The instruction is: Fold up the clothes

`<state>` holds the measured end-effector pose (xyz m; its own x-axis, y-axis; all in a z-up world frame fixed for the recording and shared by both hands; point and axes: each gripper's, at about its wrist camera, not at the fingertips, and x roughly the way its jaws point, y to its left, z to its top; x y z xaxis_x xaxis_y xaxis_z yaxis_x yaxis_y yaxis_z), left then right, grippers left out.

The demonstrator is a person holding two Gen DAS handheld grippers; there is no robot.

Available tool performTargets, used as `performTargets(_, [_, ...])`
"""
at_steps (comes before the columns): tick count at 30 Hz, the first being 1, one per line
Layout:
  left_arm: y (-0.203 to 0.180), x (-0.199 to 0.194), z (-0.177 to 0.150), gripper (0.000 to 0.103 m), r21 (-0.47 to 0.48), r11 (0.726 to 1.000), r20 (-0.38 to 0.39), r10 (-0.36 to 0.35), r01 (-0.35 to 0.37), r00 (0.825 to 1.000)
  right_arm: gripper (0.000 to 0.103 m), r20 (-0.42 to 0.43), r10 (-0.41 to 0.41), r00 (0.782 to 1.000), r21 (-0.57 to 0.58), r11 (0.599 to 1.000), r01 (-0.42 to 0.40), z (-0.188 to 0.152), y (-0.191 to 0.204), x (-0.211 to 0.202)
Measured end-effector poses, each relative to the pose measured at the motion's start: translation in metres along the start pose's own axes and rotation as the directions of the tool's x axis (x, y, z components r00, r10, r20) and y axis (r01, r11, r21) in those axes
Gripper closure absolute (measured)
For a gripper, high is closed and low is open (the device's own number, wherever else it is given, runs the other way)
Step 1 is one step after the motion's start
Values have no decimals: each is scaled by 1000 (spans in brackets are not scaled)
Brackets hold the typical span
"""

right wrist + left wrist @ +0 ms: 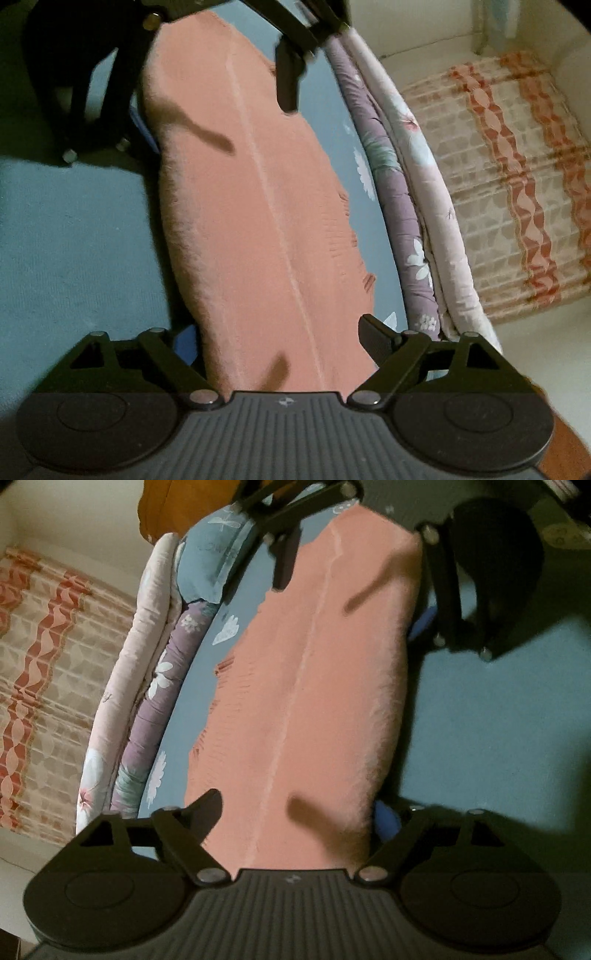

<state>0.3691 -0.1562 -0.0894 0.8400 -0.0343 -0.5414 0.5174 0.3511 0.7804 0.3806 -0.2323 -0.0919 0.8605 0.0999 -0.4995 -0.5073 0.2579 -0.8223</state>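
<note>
A salmon-pink fuzzy garment point(314, 683) point(258, 221) lies folded into a long strip on the blue bed sheet point(480, 720), with a pale seam running down its length. The two grippers face each other from its opposite ends. In the left wrist view, my left gripper point(295, 812) straddles the near end, jaws wide, one finger on each side of the cloth. My right gripper point(351, 590) straddles the far end in the same way. From the right wrist view, the right gripper point(280, 339) is near and the left gripper point(212, 103) far. No pad visibly pinches the cloth.
Folded quilts, one lilac with flowers point(162, 686) point(399, 206) and one pale pink, line the bed's edge beside the garment. Beyond them hangs a cream and red patterned fabric point(37, 664) point(517, 184). An orange cloth point(166, 509) sits at the far end.
</note>
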Motion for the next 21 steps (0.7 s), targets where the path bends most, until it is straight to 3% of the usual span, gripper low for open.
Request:
performTargets(3, [7,-1,-29,15,-4,999,-76,41,-41,996,12,-31,-8,999,39,999,9,-23,-12,-2])
performTargets(7, [23,-2,-54,13,-88,995,-134,44,-56,990,12,-112,-28,993,61,998,35,-57,-22,-1])
performTargets(9, [18,1,-47,14,-55,996,-134,66,-74,989,11,-118,-25,993,80,996,35,-56,-26,4])
performTargets(13, [6,13,-14,16,0,996,-85,85,-85,993,12,-68,-80,995,-31,997,78,-26,-11,12])
performTargets(16, [2,18,6,16,29,996,-45,83,-81,996,12,-34,-80,996,-46,996,78,-12,-7,17])
performTargets(19, [7,21,-1,13,27,997,-54,75,-74,996,12,-43,-51,998,11,999,52,-24,-20,20])
performTargets(21, [15,23,-19,13,-9,997,-107,79,-81,991,12,-88,-60,994,7,998,61,-41,-25,20])
